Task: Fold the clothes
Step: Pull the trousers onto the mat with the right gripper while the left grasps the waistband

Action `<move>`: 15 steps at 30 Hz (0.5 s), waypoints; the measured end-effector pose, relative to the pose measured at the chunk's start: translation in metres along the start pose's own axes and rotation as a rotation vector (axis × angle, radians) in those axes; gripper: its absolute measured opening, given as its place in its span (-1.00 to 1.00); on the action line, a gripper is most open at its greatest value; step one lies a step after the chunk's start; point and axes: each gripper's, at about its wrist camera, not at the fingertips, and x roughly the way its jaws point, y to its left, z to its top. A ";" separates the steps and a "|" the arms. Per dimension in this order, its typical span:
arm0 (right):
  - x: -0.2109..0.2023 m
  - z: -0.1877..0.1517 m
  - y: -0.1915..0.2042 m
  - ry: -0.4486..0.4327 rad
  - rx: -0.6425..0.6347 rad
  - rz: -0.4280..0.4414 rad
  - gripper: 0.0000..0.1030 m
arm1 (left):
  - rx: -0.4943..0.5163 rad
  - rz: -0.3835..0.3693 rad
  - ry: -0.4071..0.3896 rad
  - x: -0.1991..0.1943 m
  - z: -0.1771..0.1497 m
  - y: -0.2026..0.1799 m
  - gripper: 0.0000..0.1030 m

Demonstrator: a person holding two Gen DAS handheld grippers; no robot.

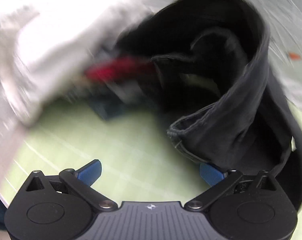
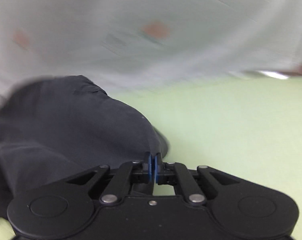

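Pale green table surface [image 2: 231, 120] underneath; blurred white cloth [image 2: 151, 20] heaped behind. Dark charcoal fabric garment [image 2: 70, 124] bunched and lifted off the table, its hem draped over the left claw's right finger. Right gripper [image 2: 152, 160] pinched closed on the garment's edge. Left gripper [image 1: 151, 173] spread wide, gripping nothing. Advice: close left on the hem near its pad, then pull taut before folding. No legible writing; only a small emblem on the left body.

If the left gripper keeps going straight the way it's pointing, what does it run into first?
The left gripper is open over bare green table. Straight ahead, it would probably first meet the blurred dark blue item beneath the white cloth; depth is unclear. The dark garment lies to its right.
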 end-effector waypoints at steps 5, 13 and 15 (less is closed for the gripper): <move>-0.026 -0.037 -0.039 0.001 0.011 -0.139 -0.12 | -0.052 -0.046 0.073 0.002 -0.042 -0.021 1.00; -0.053 -0.070 -0.011 -0.029 0.003 0.059 0.55 | -0.044 -0.065 -0.005 -0.005 -0.032 -0.020 1.00; -0.058 -0.077 0.007 -0.033 -0.043 0.073 0.59 | -0.061 -0.086 0.006 0.001 -0.028 -0.017 1.00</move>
